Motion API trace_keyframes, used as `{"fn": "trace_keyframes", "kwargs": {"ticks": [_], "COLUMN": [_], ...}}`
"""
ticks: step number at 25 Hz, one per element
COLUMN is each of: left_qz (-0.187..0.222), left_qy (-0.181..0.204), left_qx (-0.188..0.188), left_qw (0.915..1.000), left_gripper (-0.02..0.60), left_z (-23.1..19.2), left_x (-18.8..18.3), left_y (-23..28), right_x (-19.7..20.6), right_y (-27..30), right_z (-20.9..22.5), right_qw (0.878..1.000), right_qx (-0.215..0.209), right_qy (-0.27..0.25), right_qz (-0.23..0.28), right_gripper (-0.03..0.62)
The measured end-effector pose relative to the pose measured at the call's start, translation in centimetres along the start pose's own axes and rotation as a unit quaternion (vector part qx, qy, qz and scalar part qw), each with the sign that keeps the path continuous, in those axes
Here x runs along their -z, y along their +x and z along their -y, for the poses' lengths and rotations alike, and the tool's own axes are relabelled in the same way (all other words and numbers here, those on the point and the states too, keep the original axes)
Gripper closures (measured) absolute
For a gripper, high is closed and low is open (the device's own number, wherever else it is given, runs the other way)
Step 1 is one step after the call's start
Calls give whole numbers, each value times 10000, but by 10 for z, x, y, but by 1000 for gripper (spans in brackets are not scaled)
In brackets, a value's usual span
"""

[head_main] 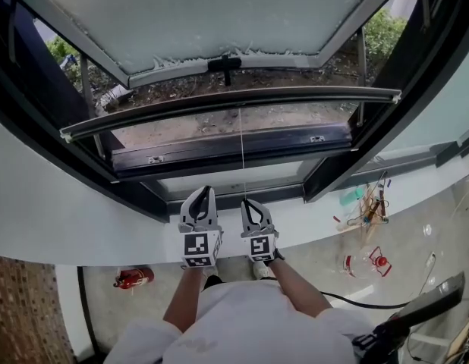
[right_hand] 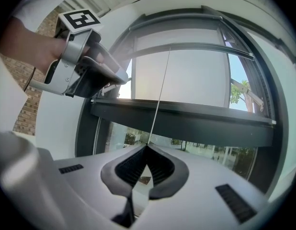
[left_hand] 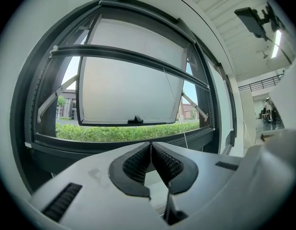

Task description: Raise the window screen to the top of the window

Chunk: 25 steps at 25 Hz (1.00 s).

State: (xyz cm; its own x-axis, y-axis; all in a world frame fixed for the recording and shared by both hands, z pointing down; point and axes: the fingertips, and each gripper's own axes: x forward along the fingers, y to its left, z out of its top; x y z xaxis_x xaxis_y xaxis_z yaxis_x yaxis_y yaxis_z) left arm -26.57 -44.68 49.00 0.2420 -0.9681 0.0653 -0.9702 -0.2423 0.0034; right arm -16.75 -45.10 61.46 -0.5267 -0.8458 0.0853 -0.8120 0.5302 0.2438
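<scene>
Black-padded, the right gripper (right_hand: 147, 146) is clamped on a thin white cord (right_hand: 160, 95), which runs taut from its jaw tips up to the screen bar (right_hand: 186, 47). The left gripper (left_hand: 151, 144) sits just beside it, jaws pressed together on nothing. Both point level at the window (head_main: 136, 158). The bar crosses the opening below the frame's top (the mesh itself is too fine to make out). Beyond it, a frosted sash (head_main: 219, 14) stands swung outward over grass (left_hand: 124, 132).
</scene>
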Motion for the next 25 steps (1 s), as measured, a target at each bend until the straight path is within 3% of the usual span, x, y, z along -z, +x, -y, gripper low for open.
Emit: {"fn": "trace_keyframes", "kwargs": {"ticks": [25], "left_qz": [22], "left_qy": [137], "left_qx": [-181], "left_qw": [9997], "left_gripper": [571], "left_z": [-23], "left_x": [-4], "left_y": [-3], "right_x": [-37], "right_y": [25], "right_z": [5], "right_qw": [9988], "right_qx": [103], "right_qy": [173], "right_qz": [457], "right_gripper": [592]}}
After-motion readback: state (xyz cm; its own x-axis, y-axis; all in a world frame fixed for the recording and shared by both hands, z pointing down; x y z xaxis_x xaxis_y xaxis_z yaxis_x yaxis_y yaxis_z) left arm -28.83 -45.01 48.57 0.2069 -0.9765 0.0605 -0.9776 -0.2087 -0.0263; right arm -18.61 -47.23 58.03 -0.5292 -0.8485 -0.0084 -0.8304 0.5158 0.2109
